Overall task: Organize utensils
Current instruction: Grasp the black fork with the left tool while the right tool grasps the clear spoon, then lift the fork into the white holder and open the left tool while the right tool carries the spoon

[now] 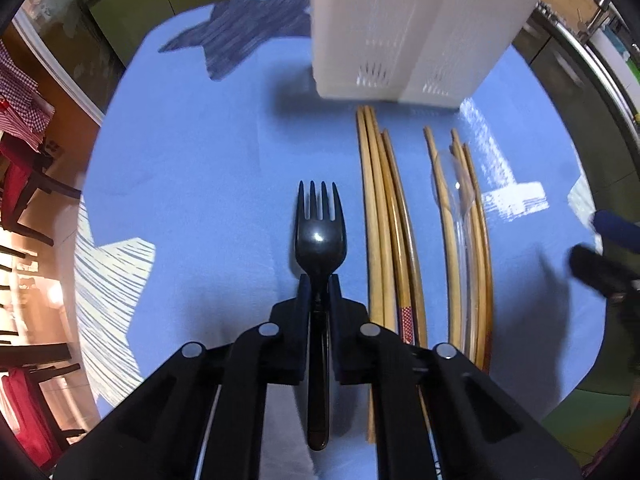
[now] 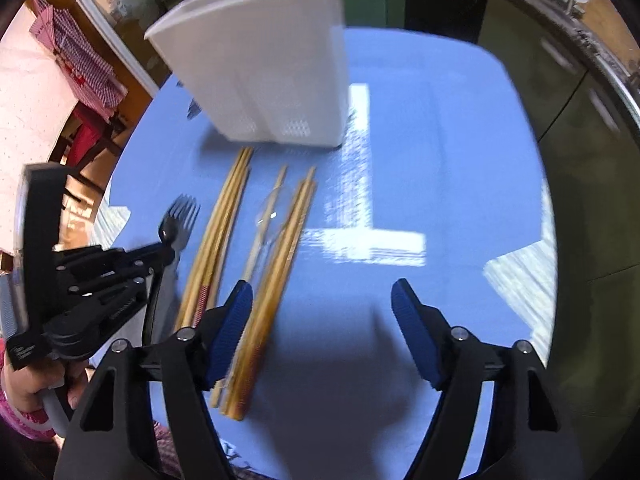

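Fork (image 1: 320, 236), black plastic, clamped at the neck by the left gripper (image 1: 319, 288); jaws closed on the handle just behind the bowl, tines projecting forward toward the white utensil holder (image 1: 400, 32). Judged light and fairly stiff, smooth enough to pivot in a narrow pinch; grip near the neck suits a handle-down or tines-down drop equally.

Right gripper (image 2: 322, 308), jaws standing wide and holding nothing, poised above the blue tablecloth (image 2: 440, 152); its left pad just over the near bundle of wooden chopsticks (image 2: 276, 264). Second chopstick bundle (image 2: 218, 236) between that pad and the left gripper (image 2: 166, 246). Chopsticks judged light, rigid and prone to rolling; best taken together near mid-length, across the bundle.

Clear plastic spoon (image 2: 272, 212), lying among the near chopsticks, ahead of the right gripper's left pad; probably thin and brittle, hard to separate by eye from the wood beneath. Handle course not traceable.

Hidden or cut off: holder's top rim and compartments in the left wrist view, its interior in both; lower ends of the chopsticks behind the left gripper's body; right wrist view smeared by motion blur at its edges.
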The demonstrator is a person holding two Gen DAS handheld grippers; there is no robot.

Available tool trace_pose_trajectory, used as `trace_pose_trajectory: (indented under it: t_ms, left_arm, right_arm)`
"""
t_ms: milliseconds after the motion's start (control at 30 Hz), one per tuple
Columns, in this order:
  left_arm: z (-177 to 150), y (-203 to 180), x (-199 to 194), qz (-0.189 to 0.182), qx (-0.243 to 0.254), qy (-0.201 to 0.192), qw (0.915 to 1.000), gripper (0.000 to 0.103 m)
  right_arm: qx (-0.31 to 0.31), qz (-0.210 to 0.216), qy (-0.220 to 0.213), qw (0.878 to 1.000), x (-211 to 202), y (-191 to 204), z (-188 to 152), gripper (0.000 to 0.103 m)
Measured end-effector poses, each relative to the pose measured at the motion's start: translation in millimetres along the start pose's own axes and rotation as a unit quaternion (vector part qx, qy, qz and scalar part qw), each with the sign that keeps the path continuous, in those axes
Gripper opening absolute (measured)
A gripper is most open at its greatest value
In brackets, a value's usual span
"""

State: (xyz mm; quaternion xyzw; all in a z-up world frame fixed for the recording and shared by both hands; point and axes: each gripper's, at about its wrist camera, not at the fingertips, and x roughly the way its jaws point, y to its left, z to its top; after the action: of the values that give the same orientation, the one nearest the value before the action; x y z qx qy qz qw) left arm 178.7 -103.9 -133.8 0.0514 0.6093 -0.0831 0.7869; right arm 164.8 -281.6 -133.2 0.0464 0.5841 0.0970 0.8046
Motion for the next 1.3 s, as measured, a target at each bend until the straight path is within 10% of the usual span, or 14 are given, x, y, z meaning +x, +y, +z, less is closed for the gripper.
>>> trace_pose_trajectory:
  t_ms: [400,933,1300]
  left_arm:
    - [-14.6,25.8,-7.9,-0.017,0.001,-0.029,0.9994,0.009]
    - [-20.1,25.0,-9.6,-0.021,0.011,-0.033,0.9992,0.009]
    - [-16.4,25.6,-13.1,-0.020,0.011,-0.039,0.9990,0.009]
  right_arm:
    - [0.036,0.030,0.056,0.997,52.6,36.0,22.0,0.019]
    - [0.068,0.040,0.090,0.993,82.9,38.9,33.1,0.017]
    - [0.052,0.059,0.027,0.997,58.9,39.0,25.7,0.009]
